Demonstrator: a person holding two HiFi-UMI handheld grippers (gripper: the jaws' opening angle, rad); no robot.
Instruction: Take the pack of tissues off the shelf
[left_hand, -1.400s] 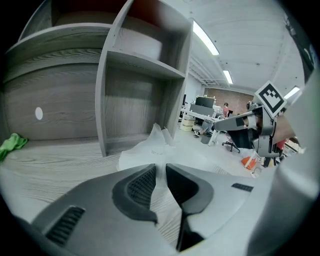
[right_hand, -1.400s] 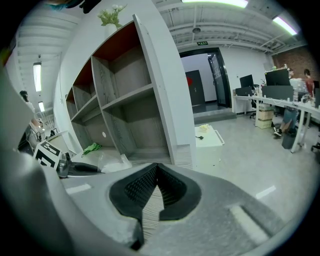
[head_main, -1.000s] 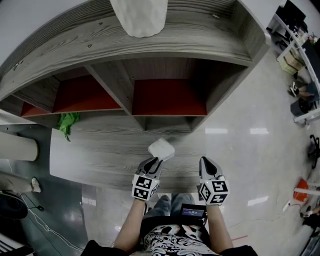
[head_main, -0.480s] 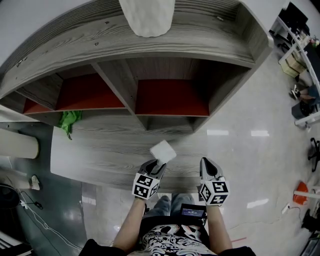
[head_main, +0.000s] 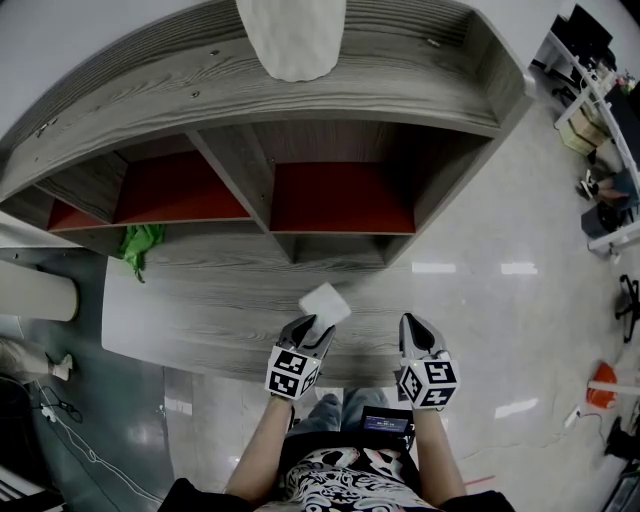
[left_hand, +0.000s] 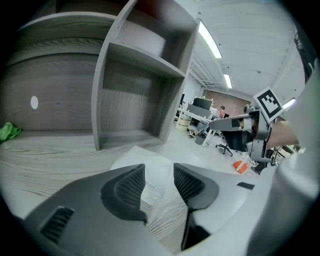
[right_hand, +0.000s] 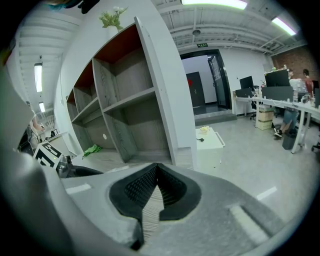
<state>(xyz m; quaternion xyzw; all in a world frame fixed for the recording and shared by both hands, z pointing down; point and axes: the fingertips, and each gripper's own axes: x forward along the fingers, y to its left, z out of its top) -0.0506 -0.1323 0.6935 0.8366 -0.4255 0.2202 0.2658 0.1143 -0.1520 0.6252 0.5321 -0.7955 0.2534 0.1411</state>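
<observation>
Pack of tissues (head_main: 324, 302) lay flat on the grey wooden ledge (head_main: 190, 300) in front of the shelf unit (head_main: 235, 165). It sat between the jaws of the left gripper (head_main: 304, 328), which had just been opening and stood apart, pads off it. Right gripper (head_main: 414, 322) hovered alongside, jaws together, empty. Green cloth (head_main: 138, 244) lay well to the left, and a white object (head_main: 292, 35) stood on top of the unit.

A pack of tissues (head_main: 324, 301) lies on the table (head_main: 200, 310) near its front edge, before the shelf (head_main: 250, 190). A cloth (head_main: 138, 243) lies far left, at the shelf's foot.
</observation>
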